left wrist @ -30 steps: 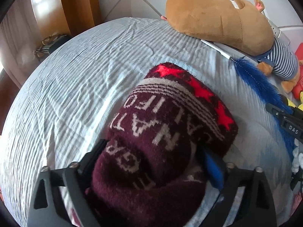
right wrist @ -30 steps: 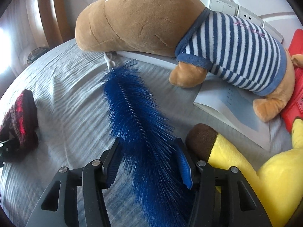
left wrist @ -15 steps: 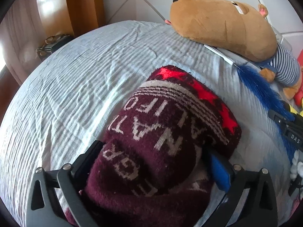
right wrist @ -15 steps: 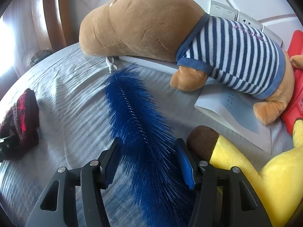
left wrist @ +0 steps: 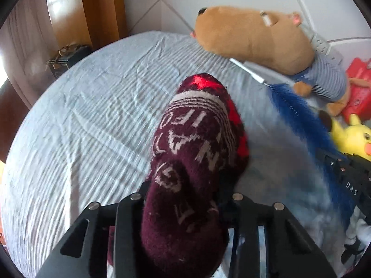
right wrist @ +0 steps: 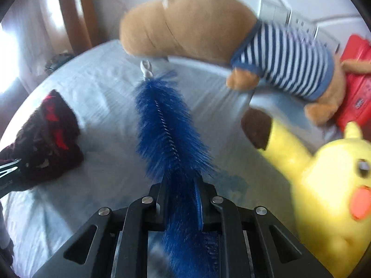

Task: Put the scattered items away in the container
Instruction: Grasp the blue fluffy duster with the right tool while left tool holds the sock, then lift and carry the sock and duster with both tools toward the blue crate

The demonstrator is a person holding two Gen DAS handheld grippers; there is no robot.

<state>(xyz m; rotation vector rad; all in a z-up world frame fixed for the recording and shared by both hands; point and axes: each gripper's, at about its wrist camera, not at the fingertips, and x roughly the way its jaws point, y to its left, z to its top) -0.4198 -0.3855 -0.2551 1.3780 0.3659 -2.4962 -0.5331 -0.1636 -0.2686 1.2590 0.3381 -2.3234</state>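
My left gripper (left wrist: 185, 192) is shut on a maroon knit sock (left wrist: 194, 143) with white letters and red stars, held above the bed. The sock also shows at the left of the right wrist view (right wrist: 46, 136). My right gripper (right wrist: 178, 185) is shut on a blue bottle brush (right wrist: 167, 127) with a white tip loop, lifted off the sheet. The brush also shows at the right of the left wrist view (left wrist: 299, 118). No container is in view.
The pale blue bed sheet (left wrist: 92, 120) fills the scene. A brown plush in a striped shirt (right wrist: 208, 27) lies on a white flat item (right wrist: 273, 99). A yellow Pikachu plush (right wrist: 329, 180) and a red object (right wrist: 357, 97) sit at the right. A wooden frame (left wrist: 102, 7) stands behind.
Both grippers closed on their items: the left on the sock, the right on the brush. Both have lifted and pulled back from the bed.
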